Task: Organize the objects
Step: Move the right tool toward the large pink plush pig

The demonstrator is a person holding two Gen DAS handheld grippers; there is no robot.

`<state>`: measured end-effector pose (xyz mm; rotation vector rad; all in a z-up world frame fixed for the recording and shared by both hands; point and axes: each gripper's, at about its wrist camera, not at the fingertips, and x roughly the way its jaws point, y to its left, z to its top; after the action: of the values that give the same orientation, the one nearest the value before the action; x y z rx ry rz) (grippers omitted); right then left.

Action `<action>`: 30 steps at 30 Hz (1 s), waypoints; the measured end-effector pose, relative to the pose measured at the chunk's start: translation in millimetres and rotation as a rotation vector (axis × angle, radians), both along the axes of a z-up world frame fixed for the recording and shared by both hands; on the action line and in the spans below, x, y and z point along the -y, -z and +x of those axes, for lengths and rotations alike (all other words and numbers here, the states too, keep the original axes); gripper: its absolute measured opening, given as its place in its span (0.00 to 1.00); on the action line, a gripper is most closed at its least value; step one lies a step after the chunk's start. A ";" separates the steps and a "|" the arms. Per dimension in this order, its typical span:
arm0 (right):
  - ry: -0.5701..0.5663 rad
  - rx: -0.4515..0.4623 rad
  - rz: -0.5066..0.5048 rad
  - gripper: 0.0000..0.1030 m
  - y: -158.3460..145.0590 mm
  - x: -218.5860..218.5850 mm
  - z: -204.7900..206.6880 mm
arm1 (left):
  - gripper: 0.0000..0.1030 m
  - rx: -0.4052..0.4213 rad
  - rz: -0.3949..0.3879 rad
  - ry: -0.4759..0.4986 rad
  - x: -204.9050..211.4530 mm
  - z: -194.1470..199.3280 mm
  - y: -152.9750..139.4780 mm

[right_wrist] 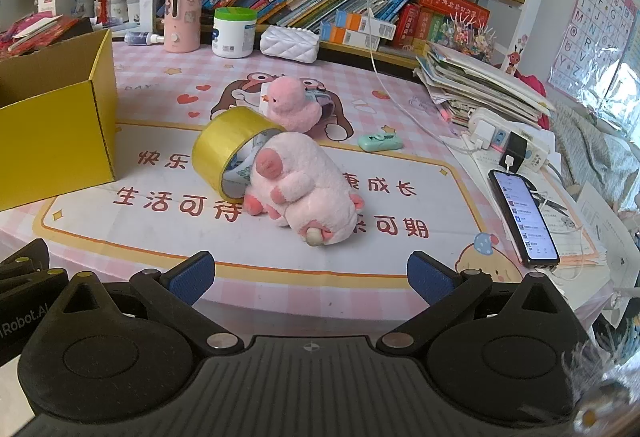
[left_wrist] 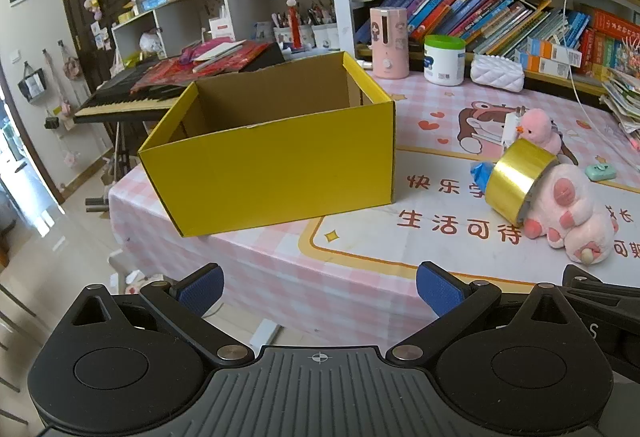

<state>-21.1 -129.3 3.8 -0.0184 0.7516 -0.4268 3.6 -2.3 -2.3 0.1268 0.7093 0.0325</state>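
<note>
An open yellow cardboard box (left_wrist: 276,173) (right_wrist: 52,125) stands on the pink checked table, and what shows of its inside is bare. To its right a gold tape roll (left_wrist: 516,177) (right_wrist: 224,153) leans on a pink plush paw (left_wrist: 568,209) (right_wrist: 308,185). Behind them sits a small pink plush duck (left_wrist: 538,129) (right_wrist: 292,105). A mint green correction tape (right_wrist: 380,143) (left_wrist: 601,171) lies further right. My left gripper (left_wrist: 320,289) hovers open at the table's near edge, in front of the box. My right gripper (right_wrist: 310,277) is open too, a short way in front of the paw.
A phone (right_wrist: 522,217) on a charging cable lies at the right, near a power strip (right_wrist: 508,141) and a paper stack (right_wrist: 480,77). A pink dispenser (right_wrist: 182,17), a white tub (right_wrist: 234,33) and a white quilted case (right_wrist: 290,43) line the back by the bookshelf. A keyboard (left_wrist: 120,101) stands left of the table.
</note>
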 end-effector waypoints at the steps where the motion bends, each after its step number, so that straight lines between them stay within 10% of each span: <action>1: 0.000 0.000 0.000 1.00 0.0 0.1 0.0 | 1.00 0.000 0.000 0.001 0.1 0.3 0.2; 30: 0.024 -0.008 -0.001 1.00 0.9 13.3 3.4 | 1.00 -0.013 -0.014 0.032 12.0 9.6 0.3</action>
<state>-17.7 -142.6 2.9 -0.0124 0.7596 -0.4504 13.2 -14.4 -2.7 0.1246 0.7205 -0.0041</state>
